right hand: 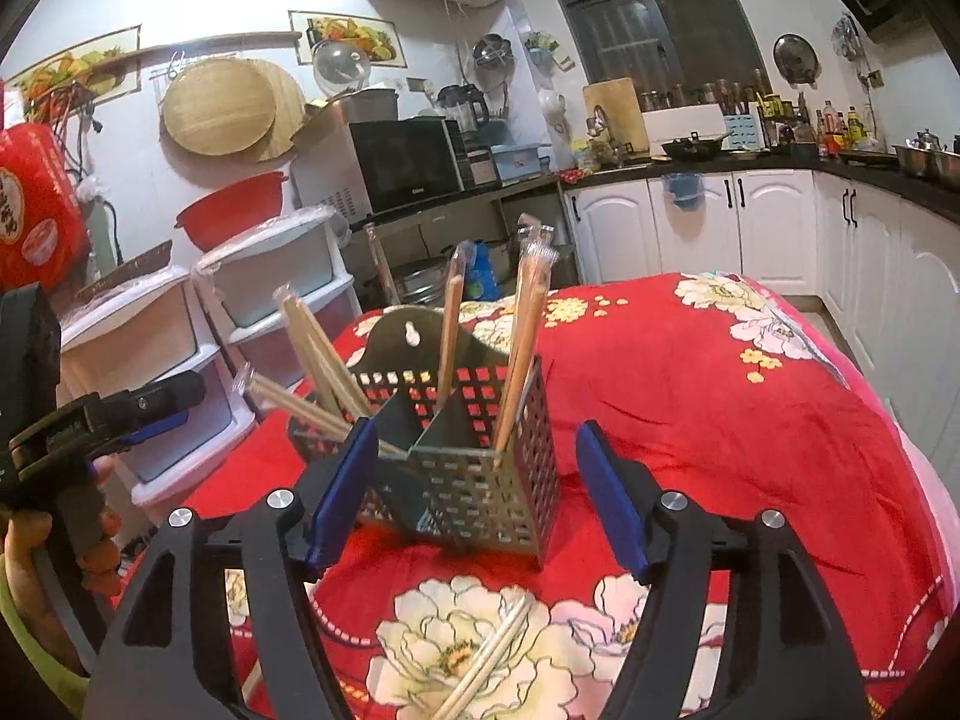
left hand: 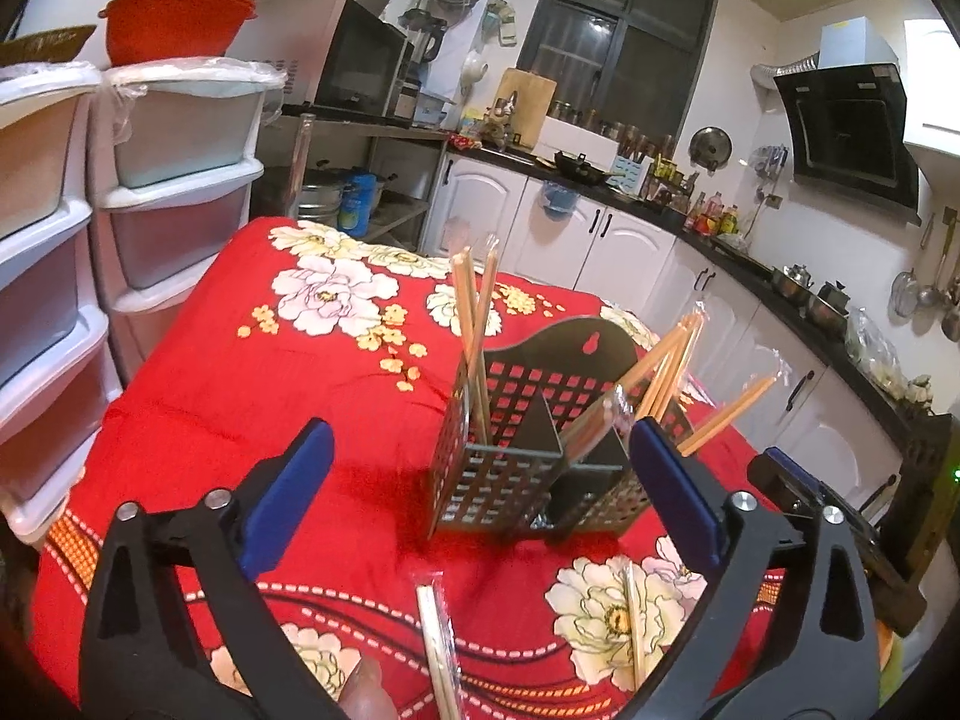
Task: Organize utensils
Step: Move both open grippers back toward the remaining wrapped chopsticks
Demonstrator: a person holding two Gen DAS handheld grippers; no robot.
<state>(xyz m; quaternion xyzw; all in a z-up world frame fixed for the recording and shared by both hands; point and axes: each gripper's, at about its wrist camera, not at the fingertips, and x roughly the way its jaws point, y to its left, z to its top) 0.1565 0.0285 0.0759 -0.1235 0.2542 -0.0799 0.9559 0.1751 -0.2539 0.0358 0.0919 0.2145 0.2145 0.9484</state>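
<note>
A: Chopsticks [left hand: 474,312] in clear wrappers stand in the perforated metal utensil holder [left hand: 510,480] mid-table on the red floral cloth [left hand: 252,360]; two more pairs [left hand: 441,648] lie at six o'clock.

B: And the tongs?

A: Left gripper [left hand: 480,498] gapes wide, empty. Right gripper [right hand: 474,492] stands apart too, flanking the holder without touching.

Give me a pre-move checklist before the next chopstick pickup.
1. Left gripper open, nothing between pads: ok.
2. Right gripper open, nothing gripped: ok.
3. Utensil holder upright on the red cloth: ok.
4. Wrapped chopsticks loose on the cloth, not yet in the holder: not ok.
5. Second loose pair reachable, unobstructed: ok.
6. Free room in holder compartments: cannot tell.
</note>
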